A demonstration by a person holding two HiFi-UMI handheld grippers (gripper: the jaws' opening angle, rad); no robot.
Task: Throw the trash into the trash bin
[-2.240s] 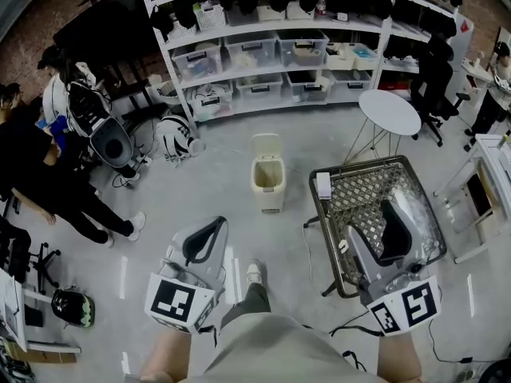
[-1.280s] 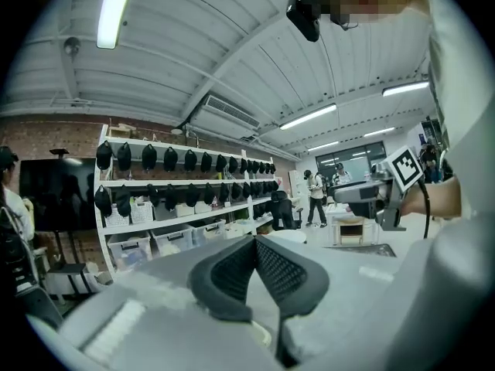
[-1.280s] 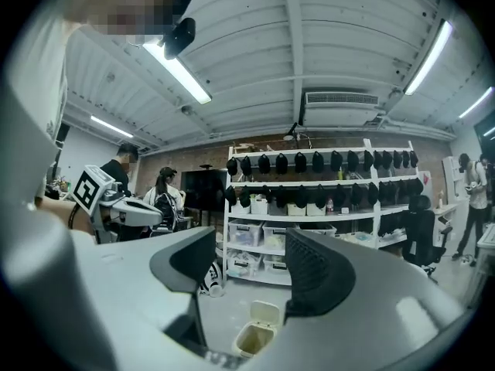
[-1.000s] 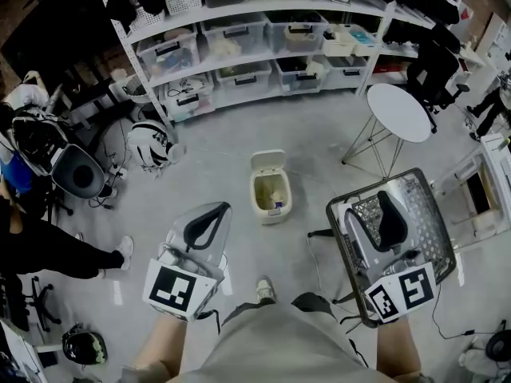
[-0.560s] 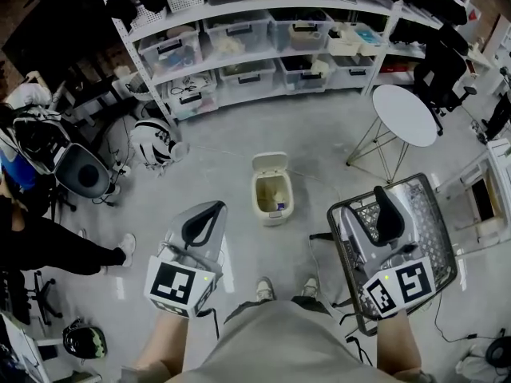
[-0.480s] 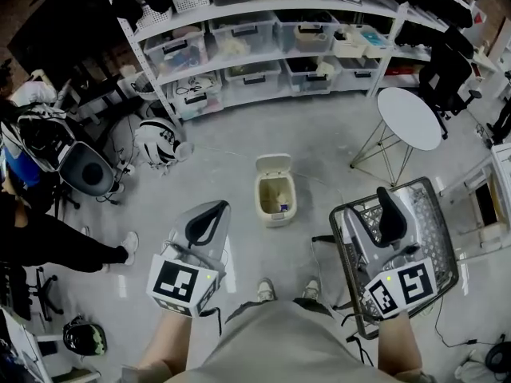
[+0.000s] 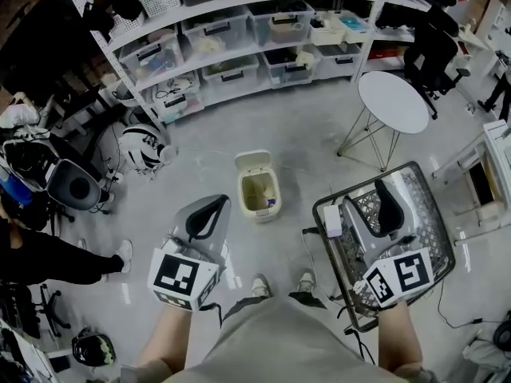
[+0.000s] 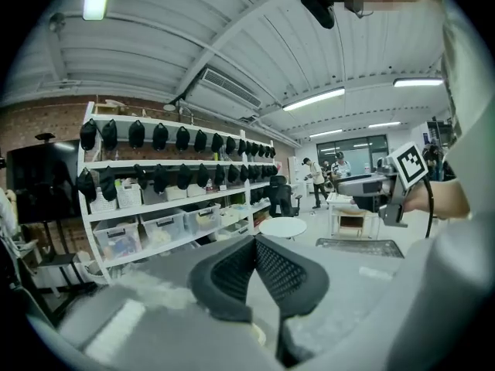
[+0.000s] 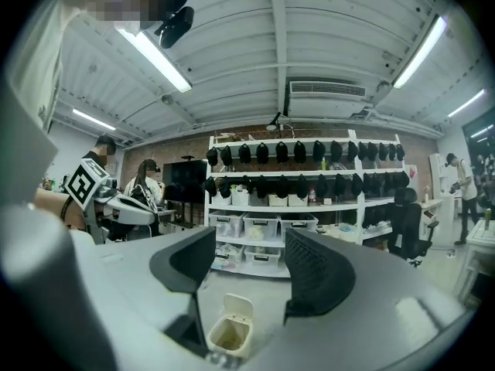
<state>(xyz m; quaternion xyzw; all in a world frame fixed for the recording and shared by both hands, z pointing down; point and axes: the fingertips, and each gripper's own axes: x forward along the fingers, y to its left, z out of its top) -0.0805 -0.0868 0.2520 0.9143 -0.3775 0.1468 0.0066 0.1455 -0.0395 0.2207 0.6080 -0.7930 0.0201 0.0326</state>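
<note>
Trash bin [image 7: 257, 196] now further left, ahead between clenched left hand-held gripper [image 7: 214, 207] and released right hand-held gripper [image 7: 366, 199].

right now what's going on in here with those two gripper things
A person stands on the shop floor with a gripper in each hand, facing a small cream trash bin whose lid is flipped open. The left gripper has its jaws together with nothing seen between them. The right gripper has its jaws apart and empty, and it sits above a wire basket. Neither gripper holds any trash, and the bin sits on the floor ahead, apart from both.
</note>
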